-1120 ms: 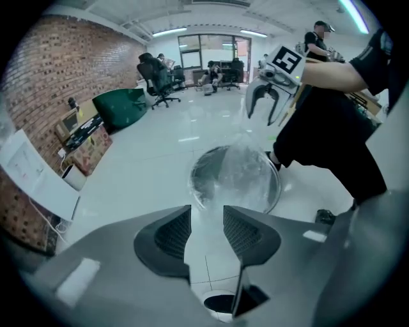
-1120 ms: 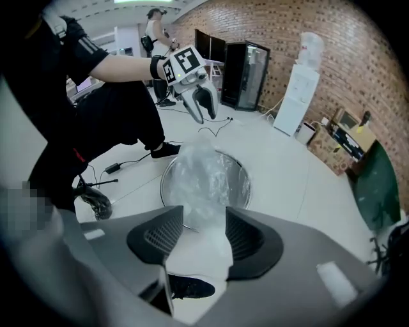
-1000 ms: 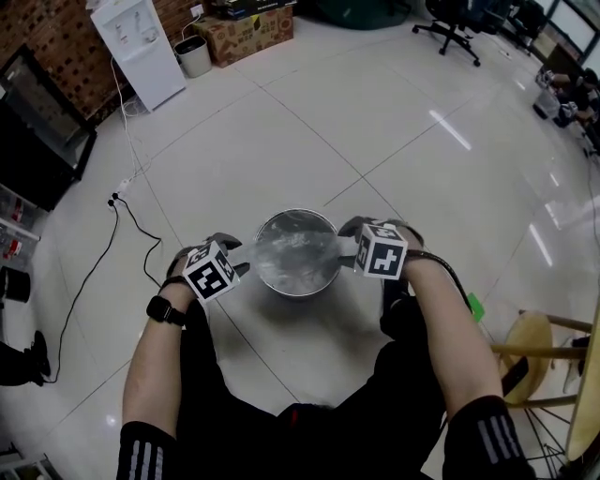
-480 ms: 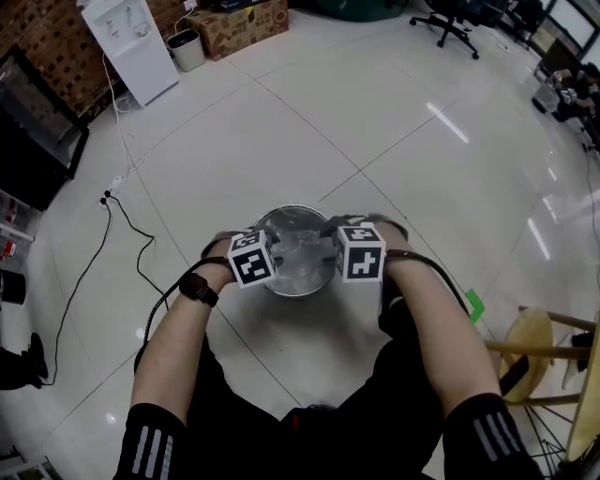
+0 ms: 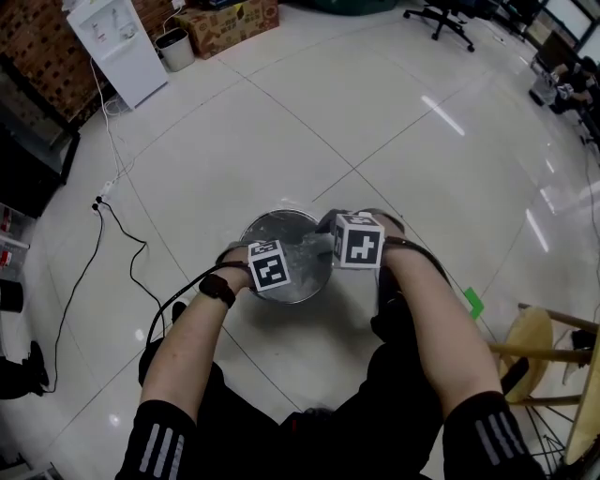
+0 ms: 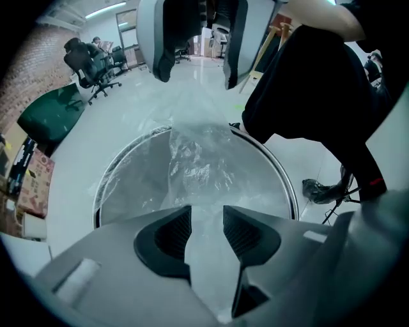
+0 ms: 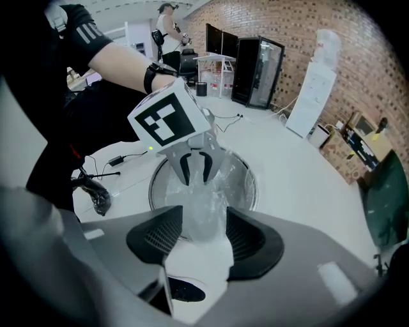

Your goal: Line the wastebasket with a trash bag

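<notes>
Trash bag [image 6: 198, 166] sits crumpled inside the steel wastebasket [image 5: 278, 215], its film clamped in my right gripper [image 7: 204, 218], my left gripper [image 6: 206, 216] having just closed on it too.

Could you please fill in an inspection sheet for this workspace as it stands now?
Surface: glossy white tiled floor.
Job's things: round metal wastebasket upright; clear plastic trash bag inside it, pulled up into both grippers.
Clutter: green floor marker; round wooden stool.
Grippers: left gripper jaws have just been closing, bag gripped between them; right gripper shut on the bag.
Cables: black cable trailing on the floor, left.
Surroundings: white water dispenser, cardboard box, office chair.
</notes>
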`<control>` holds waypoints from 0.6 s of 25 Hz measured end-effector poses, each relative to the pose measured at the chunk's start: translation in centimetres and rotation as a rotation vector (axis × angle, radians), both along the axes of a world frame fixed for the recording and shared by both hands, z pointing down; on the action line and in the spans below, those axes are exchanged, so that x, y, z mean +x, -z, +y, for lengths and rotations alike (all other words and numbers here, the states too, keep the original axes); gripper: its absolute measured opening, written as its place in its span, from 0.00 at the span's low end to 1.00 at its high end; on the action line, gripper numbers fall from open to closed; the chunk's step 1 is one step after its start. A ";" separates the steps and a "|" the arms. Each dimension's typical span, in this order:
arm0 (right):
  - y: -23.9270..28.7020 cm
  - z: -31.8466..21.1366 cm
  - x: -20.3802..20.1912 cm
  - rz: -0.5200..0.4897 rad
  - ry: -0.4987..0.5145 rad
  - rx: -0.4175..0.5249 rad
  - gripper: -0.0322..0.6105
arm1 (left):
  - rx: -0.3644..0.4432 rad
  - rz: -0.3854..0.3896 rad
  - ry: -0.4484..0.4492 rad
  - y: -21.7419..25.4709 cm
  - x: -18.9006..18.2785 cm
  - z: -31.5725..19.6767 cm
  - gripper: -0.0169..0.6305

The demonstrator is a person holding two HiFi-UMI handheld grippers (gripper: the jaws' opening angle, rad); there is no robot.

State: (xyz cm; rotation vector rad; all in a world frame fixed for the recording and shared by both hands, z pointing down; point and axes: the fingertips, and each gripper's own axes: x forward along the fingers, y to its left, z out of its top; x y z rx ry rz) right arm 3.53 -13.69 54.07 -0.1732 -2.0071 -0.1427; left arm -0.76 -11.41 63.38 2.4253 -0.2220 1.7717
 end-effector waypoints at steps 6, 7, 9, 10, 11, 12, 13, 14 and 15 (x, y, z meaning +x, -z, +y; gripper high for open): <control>-2.7 -0.6 2.0 0.053 -0.031 -0.045 0.40 | -0.056 -0.022 0.005 -2.8 1.7 -0.5 0.26; -2.8 -0.7 2.0 0.053 -0.035 -0.045 0.40 | -0.063 -0.022 0.006 -3.3 2.0 -0.6 0.26; -2.7 -0.8 1.9 0.045 -0.036 -0.040 0.40 | -0.078 -0.024 0.004 -4.2 2.4 -0.4 0.26; -2.5 -0.8 1.7 0.039 -0.034 -0.036 0.40 | -0.088 -0.030 0.005 -4.8 2.4 -0.3 0.26; -2.4 -0.7 1.5 0.034 -0.030 -0.032 0.40 | -0.098 -0.041 0.009 -5.3 2.3 -0.2 0.26; -2.2 -0.7 1.3 0.029 -0.027 -0.029 0.40 | -0.104 -0.054 0.011 -5.7 2.2 -0.2 0.26; -2.2 -0.7 1.2 0.025 -0.025 -0.028 0.40 | -0.103 -0.060 0.009 -6.0 2.3 -0.3 0.26; -2.2 -0.7 1.2 0.021 -0.025 -0.028 0.40 | -0.097 -0.056 0.005 -6.1 2.5 -0.5 0.26; -2.2 -0.8 1.3 0.018 -0.027 -0.027 0.40 | -0.090 -0.042 0.003 -5.8 3.0 -0.7 0.26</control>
